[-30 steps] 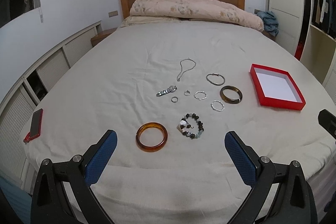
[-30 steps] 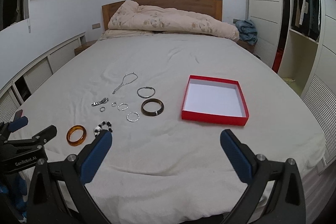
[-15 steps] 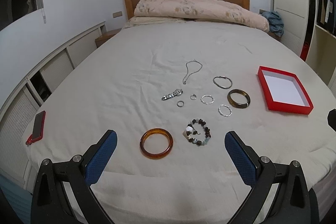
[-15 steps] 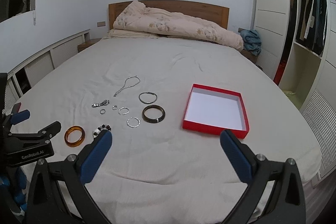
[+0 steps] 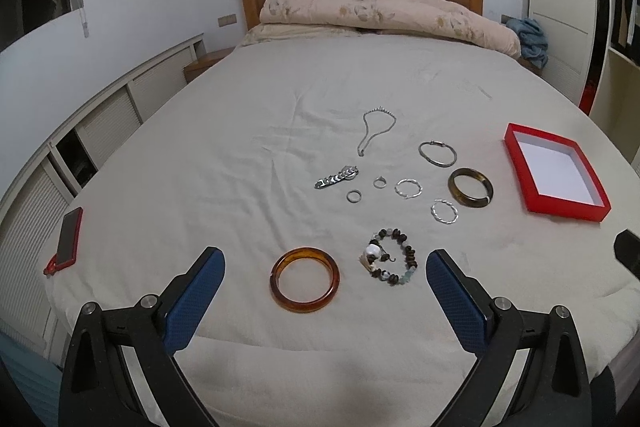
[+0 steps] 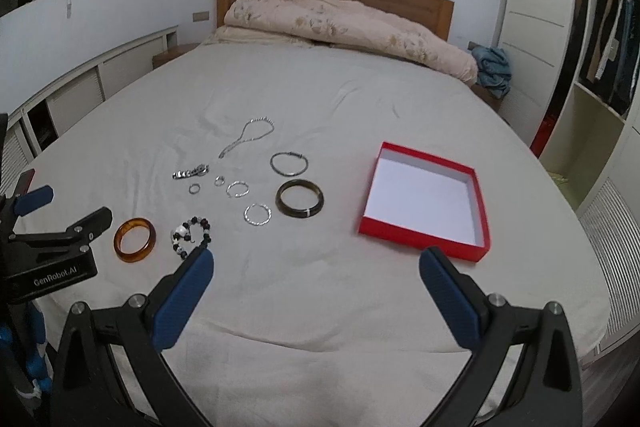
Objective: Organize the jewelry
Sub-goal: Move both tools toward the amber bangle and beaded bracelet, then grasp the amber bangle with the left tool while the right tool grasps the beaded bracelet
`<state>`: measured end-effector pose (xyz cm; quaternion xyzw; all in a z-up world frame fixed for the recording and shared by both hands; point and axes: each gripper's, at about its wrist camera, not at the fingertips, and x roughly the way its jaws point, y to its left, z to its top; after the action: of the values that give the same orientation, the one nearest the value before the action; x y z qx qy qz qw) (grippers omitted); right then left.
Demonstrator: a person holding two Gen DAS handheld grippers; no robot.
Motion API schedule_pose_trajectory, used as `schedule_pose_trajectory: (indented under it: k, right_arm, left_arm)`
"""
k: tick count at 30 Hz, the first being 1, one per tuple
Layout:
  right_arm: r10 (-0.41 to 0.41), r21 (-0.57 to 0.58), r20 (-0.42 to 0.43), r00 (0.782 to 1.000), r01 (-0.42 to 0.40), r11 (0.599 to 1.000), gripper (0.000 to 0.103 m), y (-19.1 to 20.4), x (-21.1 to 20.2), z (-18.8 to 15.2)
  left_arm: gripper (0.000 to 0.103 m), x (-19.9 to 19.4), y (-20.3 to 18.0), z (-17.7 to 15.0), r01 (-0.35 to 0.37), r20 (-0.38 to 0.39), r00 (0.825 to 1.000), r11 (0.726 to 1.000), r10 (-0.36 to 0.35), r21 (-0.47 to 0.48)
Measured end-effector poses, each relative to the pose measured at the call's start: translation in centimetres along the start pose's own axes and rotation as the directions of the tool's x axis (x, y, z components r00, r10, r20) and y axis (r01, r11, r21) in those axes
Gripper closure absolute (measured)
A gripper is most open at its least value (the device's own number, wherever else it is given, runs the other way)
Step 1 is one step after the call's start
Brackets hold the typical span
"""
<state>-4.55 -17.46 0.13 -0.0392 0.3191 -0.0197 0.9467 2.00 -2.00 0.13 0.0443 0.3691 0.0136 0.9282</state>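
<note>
Left tongs (image 5: pixel 324 281) spread wide and empty above the near edge of the cream-sheeted bed (image 5: pixel 224 155); the translucent amber plastic bangle (image 5: pixel 305 279) lies on the sheet between their blue pads, the dark-and-white beaded bracelet (image 5: pixel 390 257) just right of it, nothing touched. Right tongs (image 6: pixel 316 285) likewise spread and empty, the beaded bracelet just beyond the left pad, the shallow red cardboard box with white inside (image 6: pixel 424 201) just beyond the right pad. Silver rings, chain and dark brown bangle (image 5: pixel 470 187) lie farther up the bed, left of the box.
</note>
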Motion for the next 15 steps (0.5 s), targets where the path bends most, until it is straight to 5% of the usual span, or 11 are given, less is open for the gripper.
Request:
schedule_pose_trajectory:
  k: [7, 15]
  right_arm:
    - [0.051, -0.014, -0.055, 0.997, -0.052, 0.999, 0.000, 0.9, 3.0, -0.2]
    - [0.201, -0.030, -0.107, 0.974, -0.206, 0.978, 0.000, 2.5, 6.7, -1.6]
  left_arm:
    - [0.004, 2.4, 0.9, 0.2, -0.009, -0.037, 0.999, 1.000, 0.010, 0.011]
    - [0.004, 6.2, 3.6, -0.7, -0.045, -0.111, 0.993, 0.999, 0.043, -0.018]
